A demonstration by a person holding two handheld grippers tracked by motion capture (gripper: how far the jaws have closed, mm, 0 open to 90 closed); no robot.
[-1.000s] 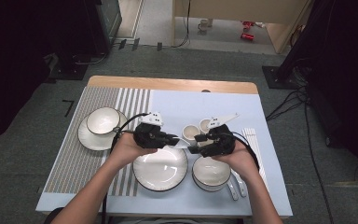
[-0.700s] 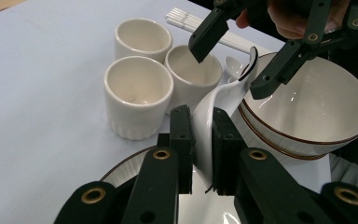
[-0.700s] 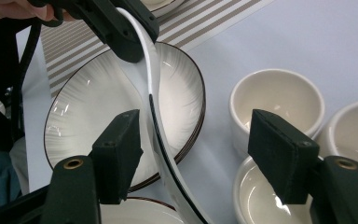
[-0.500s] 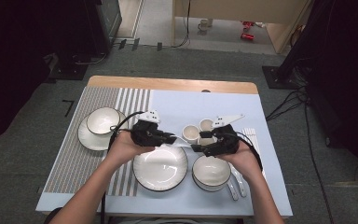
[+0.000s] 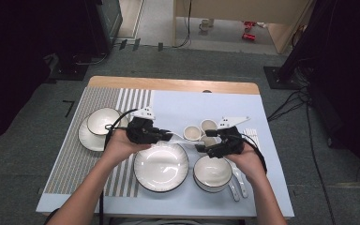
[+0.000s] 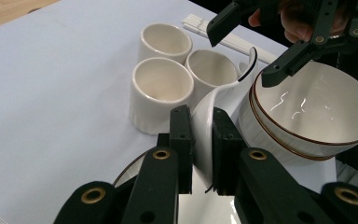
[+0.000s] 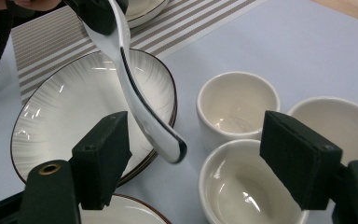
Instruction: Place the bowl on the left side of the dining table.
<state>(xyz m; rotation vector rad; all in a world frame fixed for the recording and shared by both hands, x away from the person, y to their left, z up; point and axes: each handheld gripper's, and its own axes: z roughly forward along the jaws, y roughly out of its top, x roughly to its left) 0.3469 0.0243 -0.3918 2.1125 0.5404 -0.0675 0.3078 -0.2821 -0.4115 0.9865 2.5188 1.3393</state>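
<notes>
A white ceramic spoon [image 6: 214,100] with a dark edge hangs level above the table, and my left gripper [image 6: 201,116] is shut on its handle end. The spoon's other end [image 7: 135,88] lies between the jaws of my right gripper [image 7: 198,154]. Those jaws have just been opening and stand wide, clear of the spoon on both sides. In the high view the left gripper [image 5: 166,136] and the right gripper [image 5: 205,140] face each other over the far rim of a white plate [image 5: 161,166], with the spoon [image 5: 183,138] bridging them.
Three white cups [image 5: 192,133] cluster just beyond the grippers. A white bowl [image 5: 212,172] sits right of the plate, with more spoons [image 5: 236,180] beside it and chopsticks [image 5: 252,136] farther right. A bowl on a plate [image 5: 98,124] stands at left on the striped mat.
The right gripper's jaws stand wider apart than before and no longer touch the spoon. Both hands stayed about in place, and the left gripper kept its hold.
</notes>
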